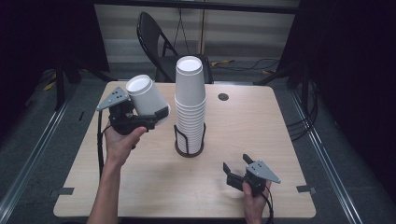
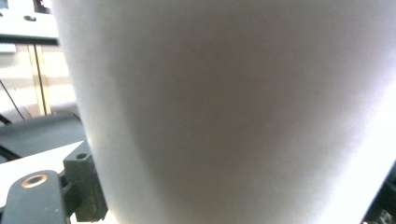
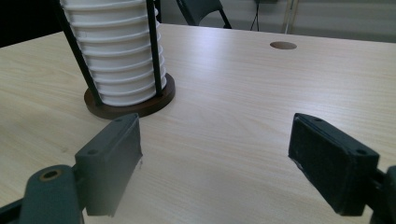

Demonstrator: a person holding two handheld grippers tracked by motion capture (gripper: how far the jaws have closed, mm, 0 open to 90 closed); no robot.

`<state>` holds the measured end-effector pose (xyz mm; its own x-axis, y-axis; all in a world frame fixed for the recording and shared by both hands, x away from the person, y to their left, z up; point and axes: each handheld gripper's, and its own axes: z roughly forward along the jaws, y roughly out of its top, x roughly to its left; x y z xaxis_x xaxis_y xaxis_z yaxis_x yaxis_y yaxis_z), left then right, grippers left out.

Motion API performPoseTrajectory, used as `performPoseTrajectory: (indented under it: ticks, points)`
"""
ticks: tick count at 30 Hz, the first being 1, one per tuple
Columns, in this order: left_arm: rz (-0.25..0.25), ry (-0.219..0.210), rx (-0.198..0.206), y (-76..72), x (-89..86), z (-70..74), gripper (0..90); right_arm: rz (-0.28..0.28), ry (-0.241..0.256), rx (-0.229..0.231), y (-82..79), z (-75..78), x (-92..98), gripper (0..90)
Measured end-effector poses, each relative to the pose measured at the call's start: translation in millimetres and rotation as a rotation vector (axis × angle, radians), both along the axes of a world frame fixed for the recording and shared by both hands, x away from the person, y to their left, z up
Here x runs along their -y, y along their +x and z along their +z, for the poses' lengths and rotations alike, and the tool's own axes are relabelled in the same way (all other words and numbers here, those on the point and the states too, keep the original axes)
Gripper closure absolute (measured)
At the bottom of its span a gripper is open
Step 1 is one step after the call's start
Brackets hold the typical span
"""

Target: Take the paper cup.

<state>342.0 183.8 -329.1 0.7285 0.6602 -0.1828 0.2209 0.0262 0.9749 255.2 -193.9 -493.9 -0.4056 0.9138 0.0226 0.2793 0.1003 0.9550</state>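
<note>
left gripper [image 1: 148, 119]: raised above the tabletop [image 1: 261, 126] near its left edge, toward the far left corner. its jaws are clamped on the wall of a single white paper cup [image 1: 145, 95], held tilted, the closed bottom up and toward the far left, the rim end low and toward the stack. in the left gripper view the cup wall [image 2: 233, 112] lies right against the camera, with one black jaw seen at the lower left pressed to it.

stack of white paper cups [image 1: 190, 100]: upright in a black wire holder [image 1: 189, 140] on a round dark base, at the middle of the tabletop, slightly left of centre. the held cup is just beside the upper part of the stack; contact cannot be told.

right gripper [image 1: 237, 170]: low over the tabletop near the near edge, right of centre, well apart from the stack. jaws spread wide with nothing between them; the right gripper view shows bare wood between the two pads [image 3: 109, 161], with the holder base [image 3: 154, 102] beyond.

a round cable hole [image 1: 223, 97] sits toward the far edge, right of the stack.
</note>
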Motion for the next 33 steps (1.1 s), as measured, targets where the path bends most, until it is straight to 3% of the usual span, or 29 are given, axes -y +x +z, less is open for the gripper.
performPoseTrajectory:
  ticks: [7, 10, 15, 17, 19, 23, 26, 28, 30, 33]
  points:
    - [-0.019, -0.010, -0.043, -13.0, 6.0, -25.3, 11.6, -0.013, 0.003, -0.047, -0.8, 0.1, -4.1, 19.4]
    - [-0.028, -0.001, -0.065, -15.9, 9.4, -36.1, 11.6, 0.028, 0.018, -0.038, -4.4, 0.0, -7.2, 19.3]
    - [-0.043, -0.007, -0.105, -21.7, 15.9, -52.3, 11.6, 0.061, -0.009, -0.042, -8.8, 0.1, -21.9, 23.5]
    - [-0.047, -0.001, -0.119, -24.7, 18.8, -57.2, 11.6, 0.074, -0.030, -0.058, -10.0, 0.2, -29.0, 24.7]
    - [-0.049, 0.001, -0.130, -27.8, 21.5, -61.2, 11.6, 0.085, -0.015, -0.075, -10.6, 0.2, -34.2, 27.9]
    - [-0.073, -0.047, -0.161, -32.9, 25.8, -70.9, 11.6, 0.115, 0.018, -0.054, -16.2, 0.0, -43.7, 32.8]
    - [-0.063, -0.030, -0.189, -36.6, 30.3, -78.0, 11.5, 0.148, 0.035, -0.046, -20.1, 0.1, -51.8, 34.1]
    - [-0.084, -0.053, -0.215, -38.3, 32.5, -83.1, 11.5, 0.174, 0.045, -0.033, -22.2, 0.8, -56.8, 34.2]
    - [-0.106, -0.040, -0.231, -38.8, 34.0, -87.3, 11.3, 0.201, 0.053, -0.021, -23.6, 1.5, -61.2, 34.2]
    - [-0.112, -0.063, -0.265, -40.6, 35.5, -90.9, 11.3, 0.233, 0.062, -0.004, -25.8, 2.9, -67.0, 34.4]
